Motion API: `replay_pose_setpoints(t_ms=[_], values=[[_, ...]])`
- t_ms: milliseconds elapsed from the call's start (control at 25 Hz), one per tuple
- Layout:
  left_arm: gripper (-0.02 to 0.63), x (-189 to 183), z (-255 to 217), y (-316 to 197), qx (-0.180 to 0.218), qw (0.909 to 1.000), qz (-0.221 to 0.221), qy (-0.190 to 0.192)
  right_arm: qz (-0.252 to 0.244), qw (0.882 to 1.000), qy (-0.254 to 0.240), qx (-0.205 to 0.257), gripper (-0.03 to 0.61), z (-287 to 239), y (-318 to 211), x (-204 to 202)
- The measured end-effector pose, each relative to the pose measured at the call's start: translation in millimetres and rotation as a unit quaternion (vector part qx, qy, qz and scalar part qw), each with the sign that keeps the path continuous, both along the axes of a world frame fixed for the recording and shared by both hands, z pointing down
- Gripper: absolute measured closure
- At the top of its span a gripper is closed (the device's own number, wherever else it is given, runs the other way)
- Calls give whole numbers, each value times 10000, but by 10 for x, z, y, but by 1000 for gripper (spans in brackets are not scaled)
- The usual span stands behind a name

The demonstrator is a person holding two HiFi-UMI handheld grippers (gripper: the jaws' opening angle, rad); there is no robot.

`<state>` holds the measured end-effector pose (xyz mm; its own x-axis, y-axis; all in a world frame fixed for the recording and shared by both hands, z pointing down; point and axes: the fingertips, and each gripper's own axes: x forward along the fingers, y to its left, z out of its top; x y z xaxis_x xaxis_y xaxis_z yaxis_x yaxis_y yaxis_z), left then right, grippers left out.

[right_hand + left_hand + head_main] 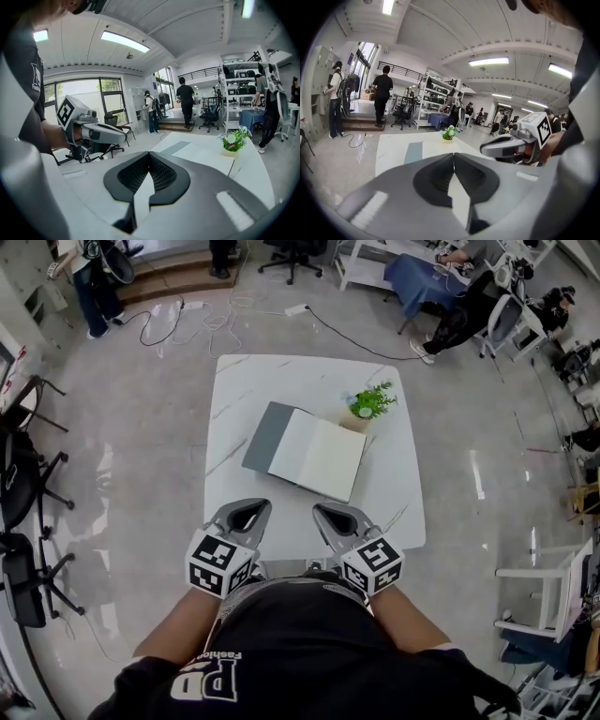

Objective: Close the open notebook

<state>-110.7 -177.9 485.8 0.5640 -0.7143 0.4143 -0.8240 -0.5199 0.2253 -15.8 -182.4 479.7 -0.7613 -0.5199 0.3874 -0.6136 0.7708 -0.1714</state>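
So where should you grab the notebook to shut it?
Probably the grey cover, at its free left edge, coming from the left with the left tool: it lies flat, hinged against the white pages, and folds over them to the right.

The head view looks steeply down on the table [244, 381] from its near edge. Both gripper views skim low across it, sharing the notebook [414, 152] and plant [449, 133].

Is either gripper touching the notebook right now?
No, the left gripper and right gripper hover at the near edge of the table, short of the notebook.
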Motion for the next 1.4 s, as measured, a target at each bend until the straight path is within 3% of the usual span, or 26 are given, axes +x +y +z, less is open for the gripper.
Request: replay_pose_setpoints(t_ms=[520,1400], values=[[554,129,-20,3,34,9996,29,-276,-102,9998,-181,8,578,16,-61,97],[552,135,-15,-28,85,9995,-44,-313,-35,9998,-196,2,578,32,-41,148]])
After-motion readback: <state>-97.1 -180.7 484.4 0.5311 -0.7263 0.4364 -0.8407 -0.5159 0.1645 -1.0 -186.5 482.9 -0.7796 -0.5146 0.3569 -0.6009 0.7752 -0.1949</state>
